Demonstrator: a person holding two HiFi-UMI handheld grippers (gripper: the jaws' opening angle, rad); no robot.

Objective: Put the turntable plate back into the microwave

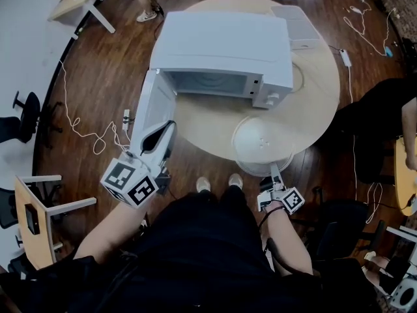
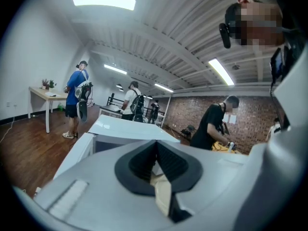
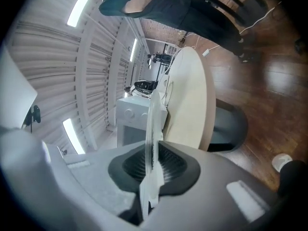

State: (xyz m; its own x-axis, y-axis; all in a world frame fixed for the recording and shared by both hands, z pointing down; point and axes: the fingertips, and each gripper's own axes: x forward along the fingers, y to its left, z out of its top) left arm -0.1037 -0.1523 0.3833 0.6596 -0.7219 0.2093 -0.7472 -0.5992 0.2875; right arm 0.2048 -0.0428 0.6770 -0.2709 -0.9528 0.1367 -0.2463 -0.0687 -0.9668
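Note:
The white microwave point(image 1: 221, 47) stands on the round wooden table point(image 1: 202, 119) with its door point(image 1: 153, 106) swung open to the left. A clear glass turntable plate point(image 1: 262, 143) lies flat over the table's near edge. My right gripper point(image 1: 273, 173) is shut on its near rim; in the right gripper view the plate point(image 3: 154, 119) runs edge-on between the pads of that gripper point(image 3: 153, 162), with the microwave point(image 3: 137, 117) beyond. My left gripper point(image 1: 166, 132) is by the open door's free edge. Its jaws point(image 2: 156, 160) meet with nothing seen between them, facing the microwave point(image 2: 125, 129).
A white bin point(image 1: 296, 21) sits on the table behind the microwave, with a power strip point(image 1: 345, 59) at the table's right edge. Cables trail over the wood floor point(image 1: 85, 132). A chair point(image 1: 39, 214) stands at lower left. Other people point(image 2: 77, 100) are about the room.

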